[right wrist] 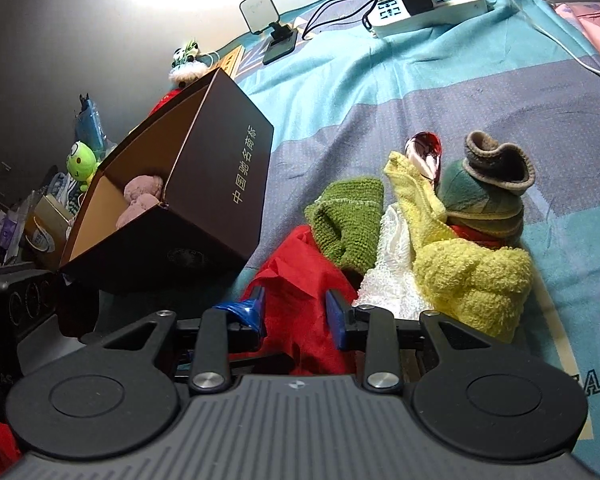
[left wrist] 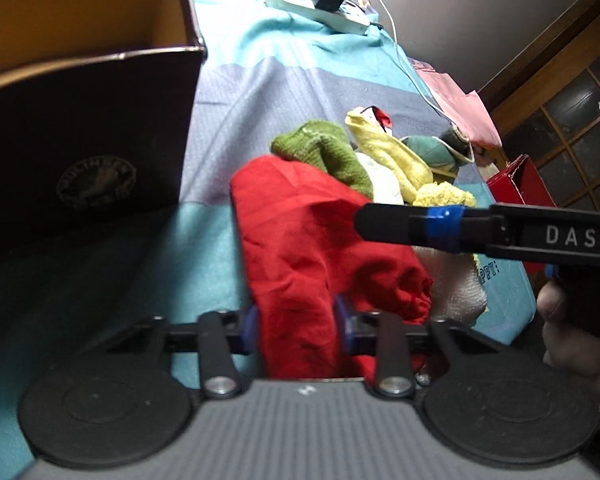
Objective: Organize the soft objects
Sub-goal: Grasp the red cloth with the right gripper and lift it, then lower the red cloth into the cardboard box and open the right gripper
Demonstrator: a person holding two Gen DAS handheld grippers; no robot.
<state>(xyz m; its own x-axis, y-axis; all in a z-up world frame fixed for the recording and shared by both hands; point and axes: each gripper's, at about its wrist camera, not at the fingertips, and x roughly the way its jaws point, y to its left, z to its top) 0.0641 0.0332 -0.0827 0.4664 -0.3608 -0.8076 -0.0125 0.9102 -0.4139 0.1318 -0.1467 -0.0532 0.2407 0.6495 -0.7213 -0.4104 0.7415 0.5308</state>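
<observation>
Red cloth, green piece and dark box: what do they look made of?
Red cloth: thin woven fabric, matte, by its sharp soft creases; both claws straddle it. Green piece: chunky knit, probably wool or acrylic yarn, with visible stitch rows. Dark box: likely coated cardboard, dark brown outside with a slight sheen and gold print, plain tan inside.

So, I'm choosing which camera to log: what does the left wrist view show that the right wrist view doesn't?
Only the left wrist view shows the right gripper reaching over the pile. Only the right wrist view shows the pink plush inside the box and the frog toy behind it. Both show the red cloth between gripper fingers, the green knit, the yellow towel and the power strip.
</observation>
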